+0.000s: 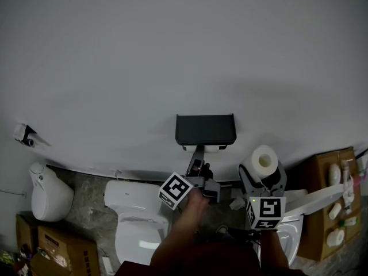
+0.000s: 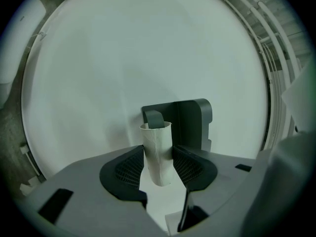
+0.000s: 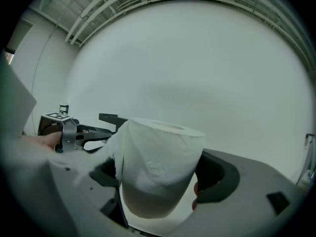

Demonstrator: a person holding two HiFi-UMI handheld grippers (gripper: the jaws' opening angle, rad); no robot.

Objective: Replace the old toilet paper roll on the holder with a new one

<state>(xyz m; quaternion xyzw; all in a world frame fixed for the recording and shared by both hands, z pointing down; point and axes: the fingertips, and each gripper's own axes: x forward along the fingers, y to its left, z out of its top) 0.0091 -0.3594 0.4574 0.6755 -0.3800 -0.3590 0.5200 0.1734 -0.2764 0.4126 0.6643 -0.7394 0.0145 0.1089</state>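
A black holder (image 1: 205,129) hangs on the white wall, with an empty cardboard tube (image 1: 204,148) under its cover. My left gripper (image 1: 199,156) reaches up to it. In the left gripper view the tube (image 2: 158,152) stands between the two ribbed pads (image 2: 129,168), which touch it on both sides. The holder's (image 2: 192,120) dark arm (image 2: 154,118) still sits in the tube's far end. My right gripper (image 1: 263,174) is to the right and lower, shut on a full white toilet paper roll (image 1: 262,161). That roll (image 3: 158,167) fills the gap between the right gripper's (image 3: 159,184) jaws.
A white toilet (image 1: 137,214) stands below the holder on the stone floor. A white bin (image 1: 50,193) and cardboard boxes (image 1: 57,247) are at the left. A white seat (image 1: 313,200) and a brown box of small items (image 1: 330,206) are at the right.
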